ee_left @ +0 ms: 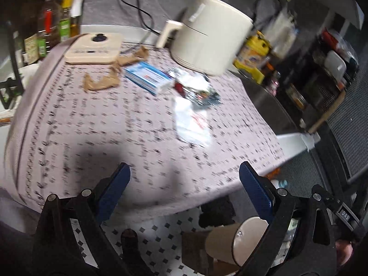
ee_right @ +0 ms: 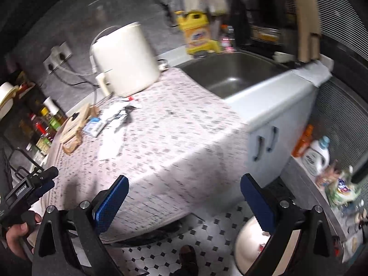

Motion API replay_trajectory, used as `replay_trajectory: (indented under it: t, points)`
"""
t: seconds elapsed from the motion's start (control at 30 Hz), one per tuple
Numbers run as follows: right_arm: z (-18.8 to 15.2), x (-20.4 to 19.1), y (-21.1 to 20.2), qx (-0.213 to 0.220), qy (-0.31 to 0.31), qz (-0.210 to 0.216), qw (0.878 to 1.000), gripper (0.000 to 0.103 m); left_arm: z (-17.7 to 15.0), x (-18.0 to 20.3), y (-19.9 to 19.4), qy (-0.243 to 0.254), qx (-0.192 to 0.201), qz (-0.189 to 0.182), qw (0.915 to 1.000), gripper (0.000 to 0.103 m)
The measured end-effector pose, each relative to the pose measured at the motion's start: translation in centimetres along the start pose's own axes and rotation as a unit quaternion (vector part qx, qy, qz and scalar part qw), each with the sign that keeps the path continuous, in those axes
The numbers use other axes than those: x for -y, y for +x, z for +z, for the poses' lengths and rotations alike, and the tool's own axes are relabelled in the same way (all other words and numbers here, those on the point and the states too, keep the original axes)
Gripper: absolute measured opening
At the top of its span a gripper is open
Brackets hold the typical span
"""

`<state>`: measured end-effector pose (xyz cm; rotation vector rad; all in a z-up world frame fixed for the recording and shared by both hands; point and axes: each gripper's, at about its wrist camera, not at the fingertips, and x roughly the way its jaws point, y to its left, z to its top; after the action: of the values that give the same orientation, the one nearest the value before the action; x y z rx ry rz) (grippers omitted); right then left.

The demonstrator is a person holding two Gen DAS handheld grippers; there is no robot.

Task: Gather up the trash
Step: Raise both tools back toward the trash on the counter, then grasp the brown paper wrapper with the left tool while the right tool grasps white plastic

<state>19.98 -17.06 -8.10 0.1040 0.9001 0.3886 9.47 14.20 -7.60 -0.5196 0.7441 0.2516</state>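
Evidently both the left gripper [ee_left: 184, 193] and right gripper [ee_right: 184, 197] hang spread and empty at the table's edge. Wrappers [ee_left: 197, 89] and torn brown paper [ee_left: 101, 81] lie toward 12 o'clock, the bin [ee_left: 239, 241] waiting at 5 o'clock below for drops.

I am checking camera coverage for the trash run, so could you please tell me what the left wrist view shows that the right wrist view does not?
Only the left wrist view shows the trash clearly: torn brown paper, a blue and white box, a crumpled foil wrapper and a white paper sheet. Only the right wrist view shows the steel sink, the white cabinet doors and the wall sockets. Both show the cream kettle, the patterned tablecloth, the yellow detergent bottle and an open, empty gripper: left gripper, right gripper.
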Motion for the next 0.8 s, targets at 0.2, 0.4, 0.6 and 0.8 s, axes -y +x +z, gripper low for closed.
replay_trajectory:
  t: [0.2, 0.4, 0.6, 0.8]
  points:
    - [1.4, -6.4, 3.1, -0.006, -0.051, 0.035, 0.998, 0.095, 2.1, -5.1, -0.4, -0.024, 0.021, 0.019, 0.9993, 0.094]
    - [2.4, -10.9, 5.3, -0.006, -0.079, 0.052, 0.995, 0.095, 4.6, -8.3, 0.7, -0.026, 0.039, 0.027, 0.9986, 0.095]
    - [3.8, -12.6, 7.0, 0.008, -0.069, 0.041, 0.997, 0.095, 7.9, -10.1, 3.2, -0.015, 0.033, 0.019, 0.9992, 0.094]
    - [4.4, -12.7, 8.9, 0.006, -0.034, 0.021, 0.999, 0.095, 11.2, -11.5, 6.2, 0.011, 0.023, 0.019, 0.9995, 0.094]
